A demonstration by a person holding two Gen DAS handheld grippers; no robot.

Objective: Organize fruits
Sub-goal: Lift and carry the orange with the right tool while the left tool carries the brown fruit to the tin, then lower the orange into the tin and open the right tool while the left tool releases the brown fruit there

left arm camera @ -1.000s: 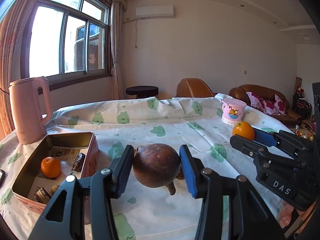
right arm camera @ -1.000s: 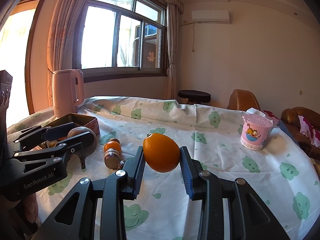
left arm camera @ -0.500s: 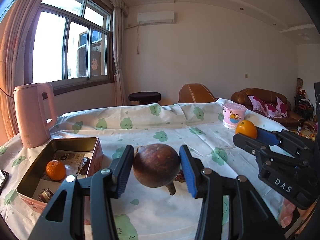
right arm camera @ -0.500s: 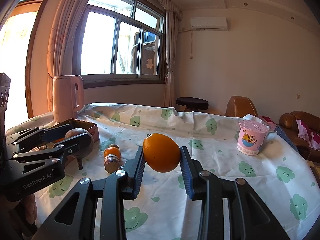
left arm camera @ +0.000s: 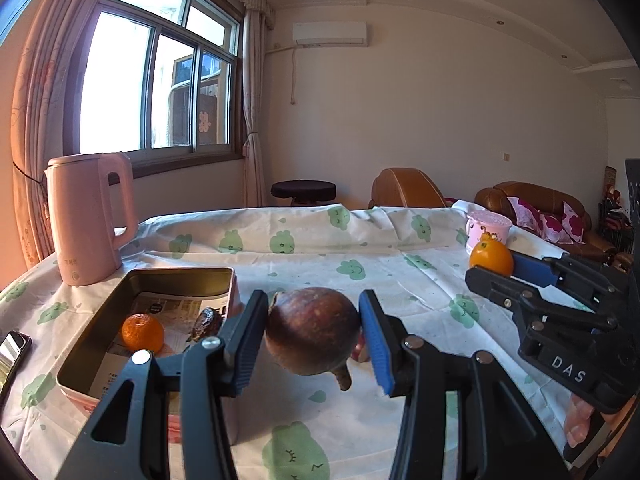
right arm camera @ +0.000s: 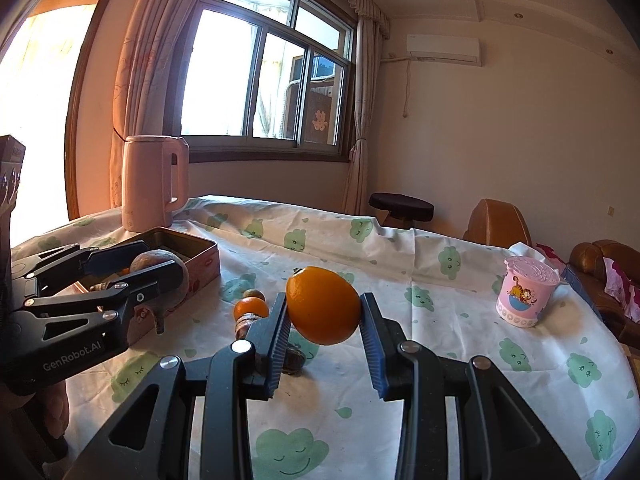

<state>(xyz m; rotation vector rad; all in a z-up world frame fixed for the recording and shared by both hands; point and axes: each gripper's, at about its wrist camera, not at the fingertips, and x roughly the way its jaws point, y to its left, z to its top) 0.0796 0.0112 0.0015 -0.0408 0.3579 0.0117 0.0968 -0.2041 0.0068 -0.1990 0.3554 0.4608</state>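
Note:
My left gripper (left arm camera: 314,334) is shut on a round dark brown fruit (left arm camera: 312,330) with a short stem, held above the tablecloth just right of an open metal tin (left arm camera: 180,276). A small orange (left arm camera: 143,333) and a dark brown item (left arm camera: 206,320) lie inside the tin. My right gripper (right arm camera: 324,320) is shut on an orange (right arm camera: 323,305), also lifted off the cloth. In the right wrist view the left gripper (right arm camera: 132,270) with the brown fruit (right arm camera: 158,264) is at the left by the tin (right arm camera: 188,242). A small orange (right arm camera: 250,307) and other small fruits lie on the cloth behind the right gripper.
A pink kettle (left arm camera: 86,216) stands at the table's far left, behind the tin. A pink lidded cup (right arm camera: 526,296) sits at the right. A phone (left arm camera: 12,350) lies at the left edge. The table wears a white cloth (left arm camera: 304,248) with green prints; sofas stand beyond.
Both grippers, each still holding its fruit, have tipped upward and shifted a little, so the table sits lower in view. The tin and kettle now appear further right in the left wrist view.

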